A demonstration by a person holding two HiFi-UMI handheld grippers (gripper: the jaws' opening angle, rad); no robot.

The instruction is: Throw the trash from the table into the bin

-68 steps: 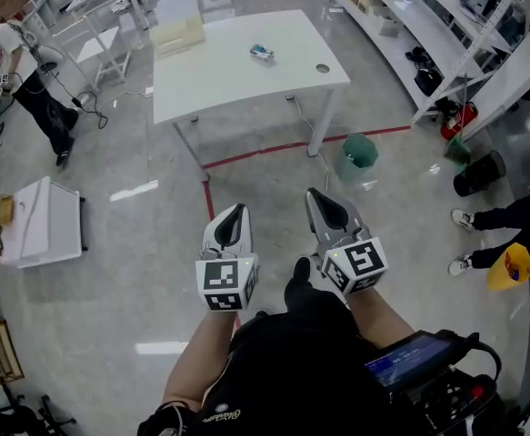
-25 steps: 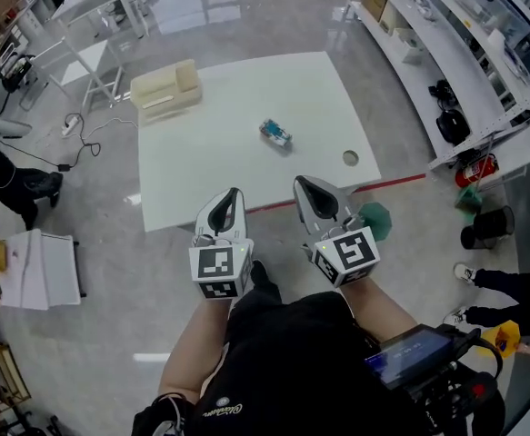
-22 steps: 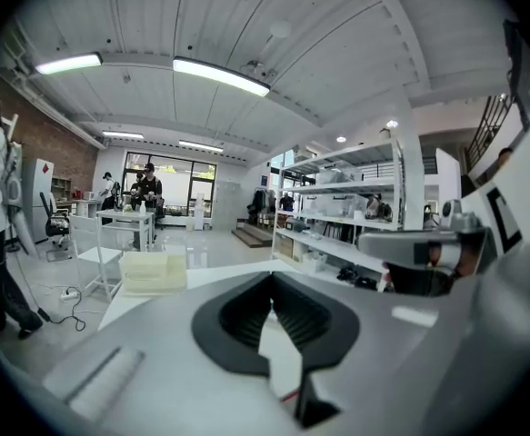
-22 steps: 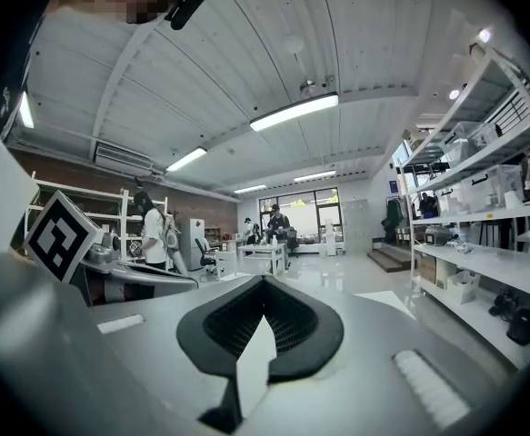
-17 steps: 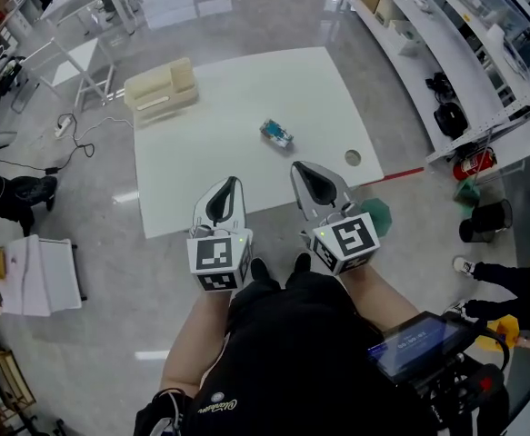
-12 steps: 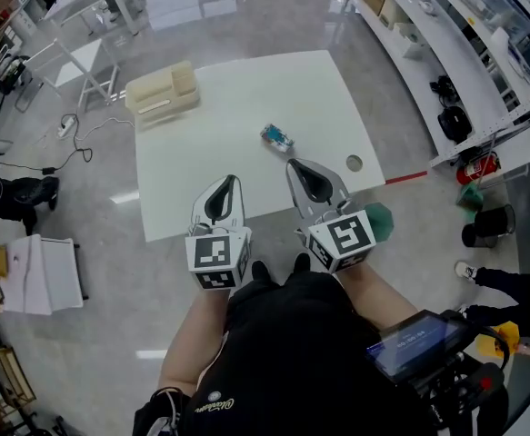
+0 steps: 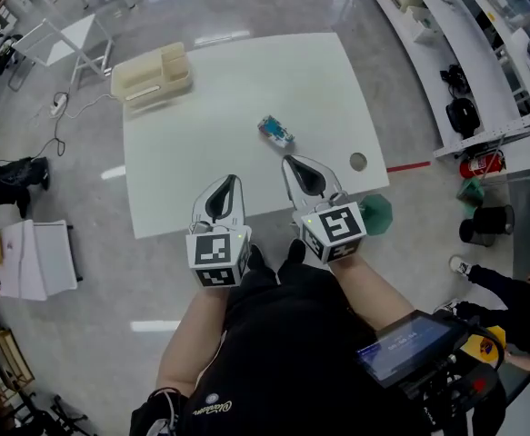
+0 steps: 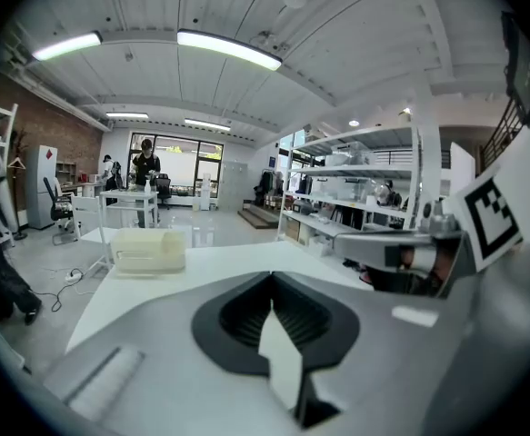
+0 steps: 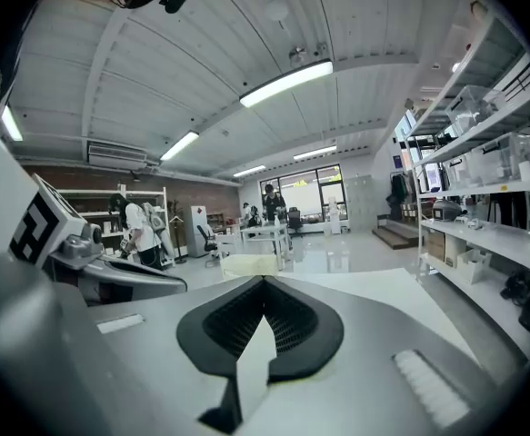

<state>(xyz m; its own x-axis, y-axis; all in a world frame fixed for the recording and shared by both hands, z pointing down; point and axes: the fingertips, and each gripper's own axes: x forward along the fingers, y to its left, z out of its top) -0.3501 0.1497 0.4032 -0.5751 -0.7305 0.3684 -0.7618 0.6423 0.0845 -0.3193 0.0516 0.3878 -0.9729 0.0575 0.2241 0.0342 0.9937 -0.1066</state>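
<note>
White counter (image 7: 210, 125) bears one piece of trash (image 7: 275, 132) and one beige rack (image 7: 151, 73). One green bin (image 7: 375, 214) stands beside it. Left gripper (image 7: 229, 184) and right gripper (image 7: 294, 165) hover over its near edge (both fingers pressed together, empty).

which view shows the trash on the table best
The head view: the small blue-and-white trash lies in plain sight on the white table. Both gripper views look across the table, but no trash shows in them.
</note>
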